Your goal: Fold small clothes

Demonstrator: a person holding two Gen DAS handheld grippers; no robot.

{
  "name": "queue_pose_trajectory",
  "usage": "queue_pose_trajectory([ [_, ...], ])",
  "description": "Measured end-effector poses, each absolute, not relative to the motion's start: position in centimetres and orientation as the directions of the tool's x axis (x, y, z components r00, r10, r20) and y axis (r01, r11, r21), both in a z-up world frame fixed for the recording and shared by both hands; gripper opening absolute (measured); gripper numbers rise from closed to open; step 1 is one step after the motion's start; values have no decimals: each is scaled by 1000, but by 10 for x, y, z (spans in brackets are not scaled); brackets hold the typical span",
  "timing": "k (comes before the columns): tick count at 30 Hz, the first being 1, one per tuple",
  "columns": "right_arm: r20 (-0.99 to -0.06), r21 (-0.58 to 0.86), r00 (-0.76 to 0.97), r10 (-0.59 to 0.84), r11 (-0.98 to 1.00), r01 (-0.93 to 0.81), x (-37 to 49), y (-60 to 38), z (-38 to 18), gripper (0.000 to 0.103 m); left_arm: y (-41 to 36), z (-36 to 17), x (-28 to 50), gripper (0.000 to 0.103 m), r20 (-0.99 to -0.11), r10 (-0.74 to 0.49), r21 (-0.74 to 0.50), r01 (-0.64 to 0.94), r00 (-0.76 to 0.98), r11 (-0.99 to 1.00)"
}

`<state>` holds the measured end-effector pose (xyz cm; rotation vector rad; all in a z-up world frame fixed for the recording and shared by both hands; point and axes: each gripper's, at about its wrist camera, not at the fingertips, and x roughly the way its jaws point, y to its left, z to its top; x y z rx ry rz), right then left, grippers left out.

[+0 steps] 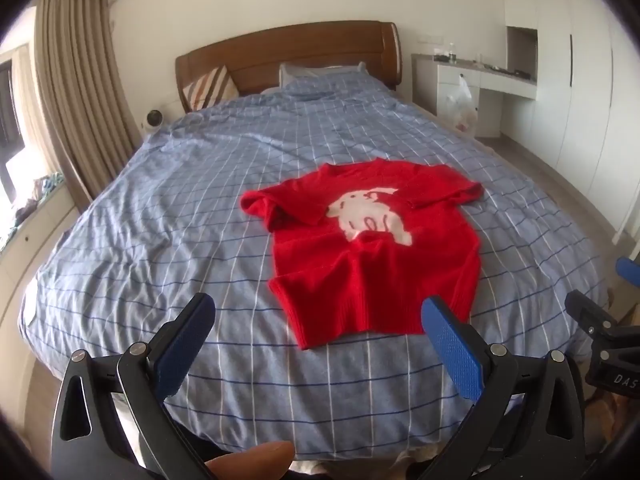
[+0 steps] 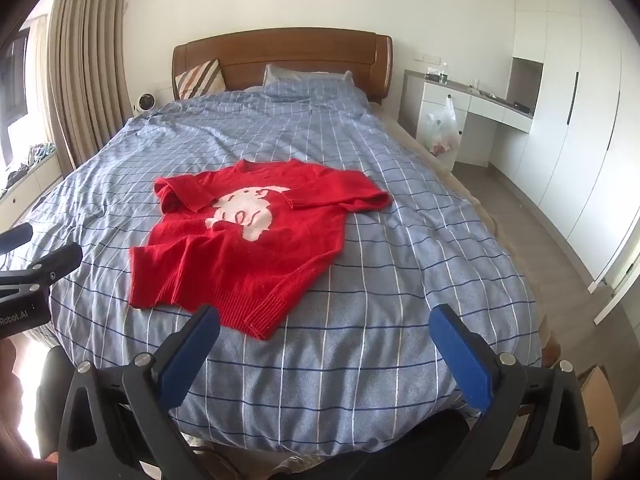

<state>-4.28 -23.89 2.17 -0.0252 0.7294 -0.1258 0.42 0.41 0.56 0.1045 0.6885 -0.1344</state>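
A red knitted sweater [image 1: 360,256] lies flat on the blue duvet [image 1: 160,216] of a bed, in the near half of the bed and towards the foot, front side up. Its knit looks soft and slightly fuzzy, with a ribbed band along the hem and ribbed cuffs, and a white animal figure [image 1: 370,214] with thin red line details is worked into the chest. One sleeve is folded in across the chest so its cuff lies just beside the white figure; the other sleeve stretches out sideways on the cover. The body is rumpled, with soft ridges running up from the hem, and one hem corner is turned up a little. The duvet is thin woven cloth, pale blue with a grid of white and dark blue lines, creased all over. Behind it stands a glossy brown wooden headboard [image 1: 296,52] with rounded corners, a striped cushion [image 1: 210,88] leaning on it. The left gripper [image 1: 316,322] hangs above the foot of the bed, its black fingers with blue dimpled pads [image 1: 456,344] spread wide and holding nothing. The right gripper [image 2: 324,330] is likewise wide apart and empty, just short of the hem.
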Motion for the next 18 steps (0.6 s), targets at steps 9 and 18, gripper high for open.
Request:
queue_pose_trajectory([
  [9, -666, -50, 737, -116, 993, 111, -40, -240, 18, 103, 9, -7, 16, 103, -698, -52, 63, 134, 714, 989],
  [18, -671, -54, 731, -120, 992, 113, -36, -236, 15, 103, 8, -14, 13, 103, -710, -38, 84, 139, 703, 987],
])
